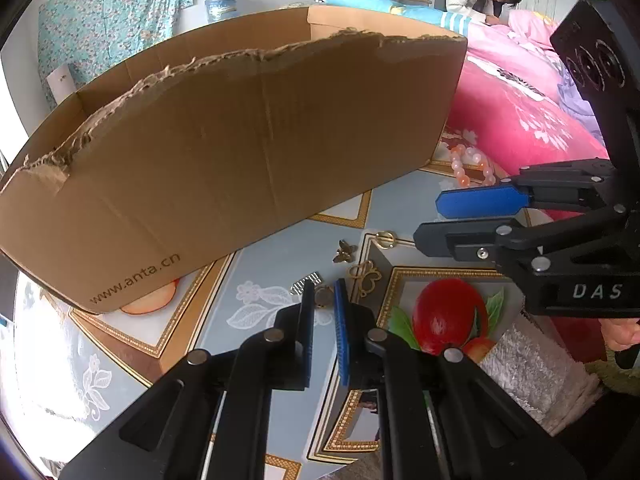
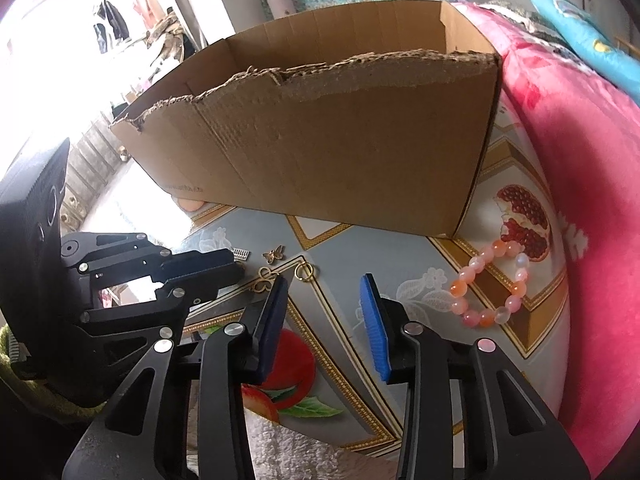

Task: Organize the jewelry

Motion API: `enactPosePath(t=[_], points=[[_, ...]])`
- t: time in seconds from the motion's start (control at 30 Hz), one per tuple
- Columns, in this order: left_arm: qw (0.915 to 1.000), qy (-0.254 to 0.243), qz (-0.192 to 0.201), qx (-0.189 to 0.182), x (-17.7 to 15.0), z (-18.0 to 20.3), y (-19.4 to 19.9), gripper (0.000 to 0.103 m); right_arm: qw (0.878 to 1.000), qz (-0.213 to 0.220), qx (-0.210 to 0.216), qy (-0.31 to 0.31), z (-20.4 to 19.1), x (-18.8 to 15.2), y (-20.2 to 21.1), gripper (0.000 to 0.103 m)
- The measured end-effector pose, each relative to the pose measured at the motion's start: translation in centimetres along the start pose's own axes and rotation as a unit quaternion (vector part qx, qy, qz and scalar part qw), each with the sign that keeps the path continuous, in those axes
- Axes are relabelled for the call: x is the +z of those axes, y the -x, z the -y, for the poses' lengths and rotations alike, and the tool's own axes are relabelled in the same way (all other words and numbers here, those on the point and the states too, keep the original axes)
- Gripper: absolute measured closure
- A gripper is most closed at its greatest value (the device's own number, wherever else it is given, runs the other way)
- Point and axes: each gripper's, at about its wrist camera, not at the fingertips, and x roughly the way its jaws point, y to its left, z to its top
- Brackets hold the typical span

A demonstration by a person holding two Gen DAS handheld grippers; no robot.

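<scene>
Tabletop under a fruit-printed cloth (image 1: 280,264), pink floral bedding (image 1: 520,92) lying along its far side, teal floral fabric (image 1: 112,12) hanging on the wall. Torn cardboard box (image 1: 240,152) sitting open on the cloth. Left gripper (image 1: 324,300) pinching narrowly on a small round piece (image 1: 324,295). Right gripper (image 2: 324,292) hovering part-open, holding nothing. Beaded bracelet (image 2: 492,284) lying right of it; butterfly charm (image 2: 273,255) and gold ring (image 2: 304,273) resting near the box.
</scene>
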Motion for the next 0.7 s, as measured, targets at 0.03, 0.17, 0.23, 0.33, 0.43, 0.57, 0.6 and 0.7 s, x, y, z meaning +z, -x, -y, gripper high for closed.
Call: enactPosePath(t=[0.03,0.17,0.23,0.33,0.43,0.57,0.6,0.7], points=[[1.0000,0.001,0.001,0.000,0.0,-0.1,0.0,0.094,1.000,0.000,0.000,0.006,-0.1,0.0,-0.1,0.073],[0.9999,0.007,0.005,-0.006,-0.1,-0.4,0.3,0.094,0.999,0.004,-0.004,0.037,-1.0,0.2,-0.3,0.076],[0.9999,0.008,0.006,-0.006,-0.1,-0.5,0.4,0.094,0.998,0.004,-0.010,0.060,-1.5,0.2,-0.7,0.078],[0.9999,0.011,0.009,-0.006,-0.1,-0.6,0.6,0.094,0.996,0.002,-0.013,0.086,-2.1,0.2,-1.3,0.079],[0.9998,0.014,0.012,-0.006,-0.1,-0.7,0.8,0.094,0.994,-0.002,-0.019,0.111,-2.4,0.2,-2.0,0.080],[0.9997,0.018,0.013,-0.006,-0.2,-0.8,0.9,0.094,0.991,-0.001,-0.019,0.130,-2.4,0.3,-2.3,0.083],[0.9997,0.019,0.013,-0.006,-0.2,-0.8,0.9,0.094,0.991,0.000,-0.018,0.133,-2.4,0.4,-2.4,0.083],[0.9997,0.019,0.014,-0.004,-0.2,-0.8,0.9,0.094,0.989,-0.001,-0.017,0.144,-2.4,0.6,-2.7,0.088]])
